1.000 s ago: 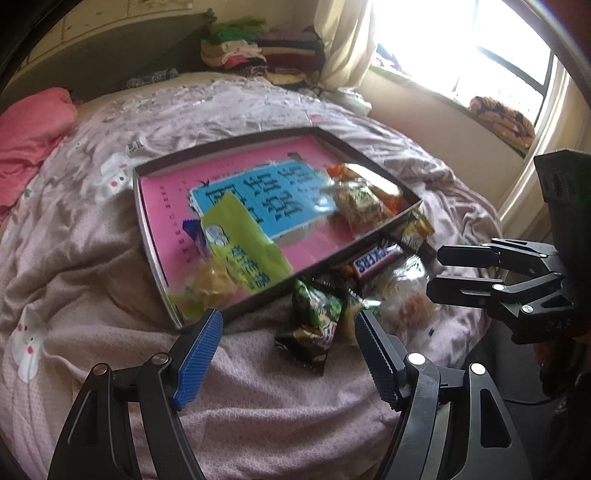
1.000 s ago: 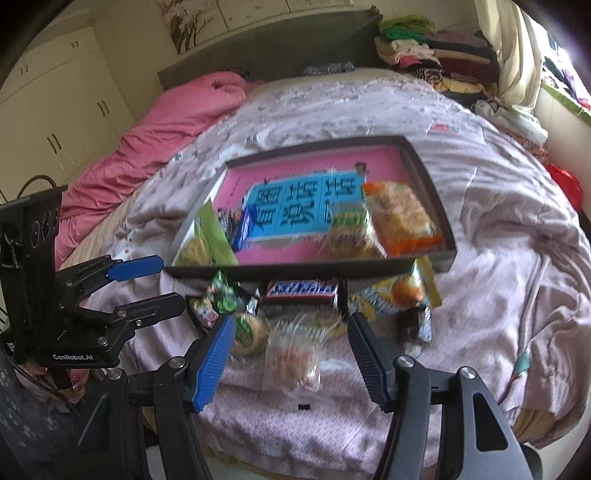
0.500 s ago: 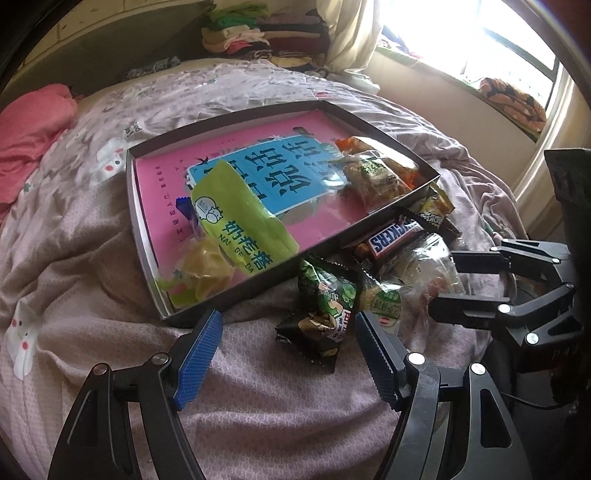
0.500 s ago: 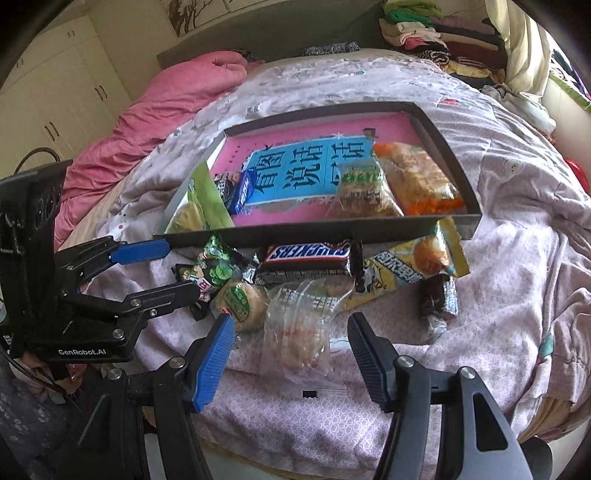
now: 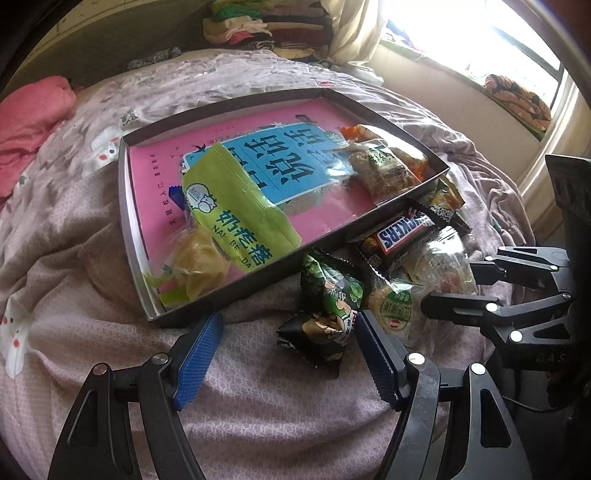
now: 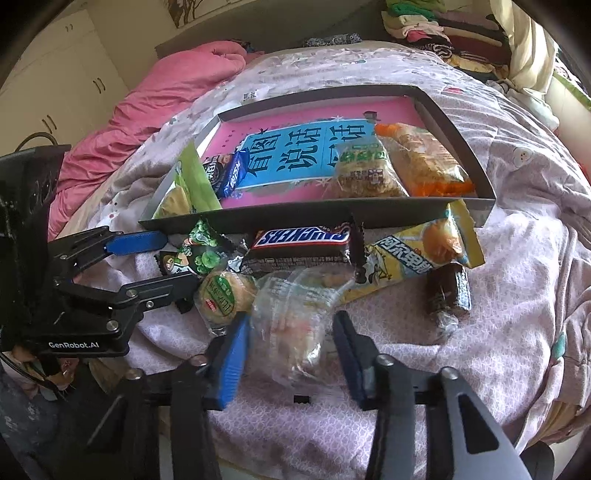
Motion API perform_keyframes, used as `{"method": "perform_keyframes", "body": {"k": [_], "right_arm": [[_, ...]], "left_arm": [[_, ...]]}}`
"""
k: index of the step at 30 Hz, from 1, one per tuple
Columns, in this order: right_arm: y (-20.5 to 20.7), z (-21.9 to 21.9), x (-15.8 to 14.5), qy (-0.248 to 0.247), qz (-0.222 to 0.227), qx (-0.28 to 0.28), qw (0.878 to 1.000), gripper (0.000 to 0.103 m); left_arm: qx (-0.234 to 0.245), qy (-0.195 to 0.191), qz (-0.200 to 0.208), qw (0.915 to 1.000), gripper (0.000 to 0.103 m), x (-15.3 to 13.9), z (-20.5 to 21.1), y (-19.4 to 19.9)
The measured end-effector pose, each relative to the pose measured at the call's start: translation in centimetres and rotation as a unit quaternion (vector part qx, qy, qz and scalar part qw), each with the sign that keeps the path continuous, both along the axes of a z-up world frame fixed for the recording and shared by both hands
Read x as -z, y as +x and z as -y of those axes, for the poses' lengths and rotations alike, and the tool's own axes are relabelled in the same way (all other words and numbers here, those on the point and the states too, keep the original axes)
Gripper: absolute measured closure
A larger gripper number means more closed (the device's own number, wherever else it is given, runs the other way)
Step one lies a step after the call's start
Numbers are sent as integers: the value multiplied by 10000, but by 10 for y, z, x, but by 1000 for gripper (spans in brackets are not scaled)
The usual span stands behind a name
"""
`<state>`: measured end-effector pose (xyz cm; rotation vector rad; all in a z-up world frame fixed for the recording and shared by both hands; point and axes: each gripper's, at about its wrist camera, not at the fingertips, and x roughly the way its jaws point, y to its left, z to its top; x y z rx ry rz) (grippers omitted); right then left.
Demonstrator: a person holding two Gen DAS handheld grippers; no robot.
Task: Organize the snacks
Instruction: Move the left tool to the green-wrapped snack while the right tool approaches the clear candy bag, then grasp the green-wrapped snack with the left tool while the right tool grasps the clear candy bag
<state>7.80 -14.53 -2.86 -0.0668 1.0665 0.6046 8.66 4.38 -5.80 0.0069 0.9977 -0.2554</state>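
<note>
A dark-rimmed tray [image 5: 258, 273] [image 6: 295, 214] with a pink floor lies on the bed and holds a lime-green bag [image 5: 236, 206] and an orange packet [image 6: 424, 162]. Loose snacks lie in front of it: a Snickers bar [image 6: 303, 238], a green-black packet [image 5: 328, 302], a round green-labelled cake [image 6: 221, 295], a yellow packet [image 6: 417, 254] and a clear packet [image 6: 295, 314]. My right gripper [image 6: 291, 325] is closing, the clear packet between its jaws and both pads touching the wrapper. My left gripper [image 5: 286, 325] is open, low over the bedspread, the green-black packet by its right finger.
A small dark brown packet [image 6: 448, 291] lies right of the pile. A pink duvet [image 6: 166, 92] is bunched at the far left, folded clothes [image 5: 266, 26] are stacked at the head of the bed, and a window [image 5: 498, 37] is on the right. The bed edge runs just below both grippers.
Both grippers have sunk closer to the snack pile. The right gripper's jaws have narrowed from wide apart to touching the clear packet. The left jaws keep the same width.
</note>
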Motion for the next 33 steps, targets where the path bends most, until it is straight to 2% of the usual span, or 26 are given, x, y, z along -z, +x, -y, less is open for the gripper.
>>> {"method": "perform_keyframes", "body": {"k": [10, 13, 16, 18, 20, 22, 26, 33], "right_arm": [[2, 0, 4, 9, -5, -42, 10000, 65], [3, 1, 4, 32, -8, -49, 10000, 65], [2, 2, 3, 58, 3, -45, 10000, 66], [2, 3, 1, 78, 32, -34, 10000, 66], [2, 4, 0, 78, 65, -19, 9999, 66], [2, 6, -2, 96, 74, 1, 9999, 66], [1, 10, -7, 133, 132, 71, 9998, 66], [0, 14, -20, 227, 286, 112, 9993, 66]], "left_arm": [[-44, -21, -52, 10000, 29, 8, 9, 5], [-147, -51, -22, 9999, 33, 8, 10, 6], [-120, -80, 24, 9999, 44, 7, 14, 6], [-77, -123, 11, 9999, 63, 7, 17, 6], [-56, -128, 5, 9999, 67, 9, 21, 6], [-25, -174, 17, 9998, 68, 7, 21, 5], [-106, -502, -32, 9987, 68, 2, 11, 4], [-133, -732, 250, 9969, 68, -22, 7, -7]]}}
